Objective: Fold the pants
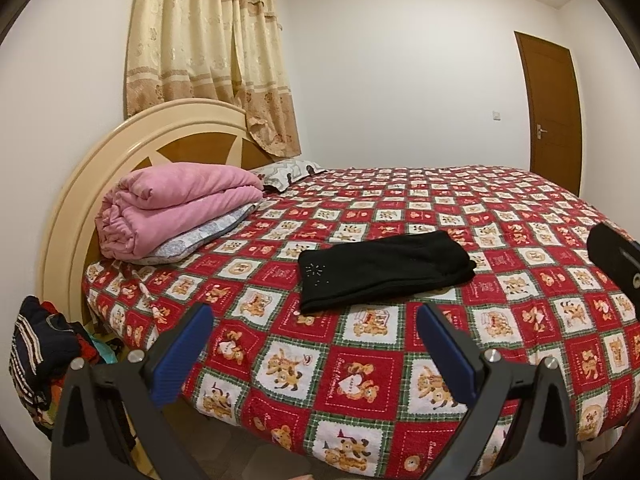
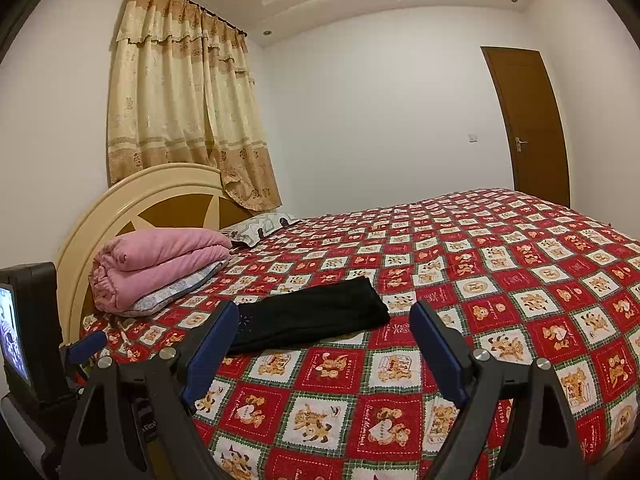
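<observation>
Black fabric pants [image 1: 384, 270] lie folded compact on red teddy-print quilt [image 1: 360, 376], prob finished; left gripper [image 1: 316, 344] & right gripper [image 2: 324, 340] jaws apart, empty, held back at bed edge.

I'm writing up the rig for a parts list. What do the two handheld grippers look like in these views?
Both match: the left gripper and right gripper each have two black angular plastic fingers with silver pivot bolts and ribbed dark-blue pads. The right wrist view also shows a small lit screen on the left gripper's body.

The bed [image 1: 400, 380] carries folded black pants [image 1: 384, 268], a pink blanket [image 1: 176, 208] and pillow [image 1: 288, 172].
</observation>
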Action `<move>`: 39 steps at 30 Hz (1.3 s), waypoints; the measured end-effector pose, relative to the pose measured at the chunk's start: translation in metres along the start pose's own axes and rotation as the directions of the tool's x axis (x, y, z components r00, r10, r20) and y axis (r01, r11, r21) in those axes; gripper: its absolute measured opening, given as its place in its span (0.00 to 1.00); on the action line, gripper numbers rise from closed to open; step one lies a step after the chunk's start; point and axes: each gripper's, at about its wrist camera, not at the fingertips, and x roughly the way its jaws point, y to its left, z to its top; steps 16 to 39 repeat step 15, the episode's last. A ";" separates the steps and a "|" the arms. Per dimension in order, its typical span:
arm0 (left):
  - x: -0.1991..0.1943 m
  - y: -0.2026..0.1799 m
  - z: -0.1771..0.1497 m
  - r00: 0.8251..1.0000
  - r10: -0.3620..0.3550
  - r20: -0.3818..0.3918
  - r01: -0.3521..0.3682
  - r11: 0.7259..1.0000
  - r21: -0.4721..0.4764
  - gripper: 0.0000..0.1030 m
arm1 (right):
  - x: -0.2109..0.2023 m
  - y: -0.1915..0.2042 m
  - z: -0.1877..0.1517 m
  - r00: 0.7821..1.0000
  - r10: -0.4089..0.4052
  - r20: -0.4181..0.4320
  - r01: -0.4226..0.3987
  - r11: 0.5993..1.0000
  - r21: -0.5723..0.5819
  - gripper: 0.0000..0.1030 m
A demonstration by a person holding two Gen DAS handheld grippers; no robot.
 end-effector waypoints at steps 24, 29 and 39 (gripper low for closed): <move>0.004 -0.007 -0.001 1.000 -0.017 -0.011 0.017 1.000 -0.004 1.00 | 0.002 -0.004 -0.001 1.000 -0.012 -0.013 0.012 1.000 0.013 0.86; 0.004 -0.007 -0.001 1.000 -0.017 -0.011 0.017 1.000 -0.004 1.00 | 0.002 -0.004 -0.001 1.000 -0.012 -0.013 0.012 1.000 0.013 0.86; 0.004 -0.007 -0.001 1.000 -0.017 -0.011 0.017 1.000 -0.004 1.00 | 0.002 -0.004 -0.001 1.000 -0.012 -0.013 0.012 1.000 0.013 0.86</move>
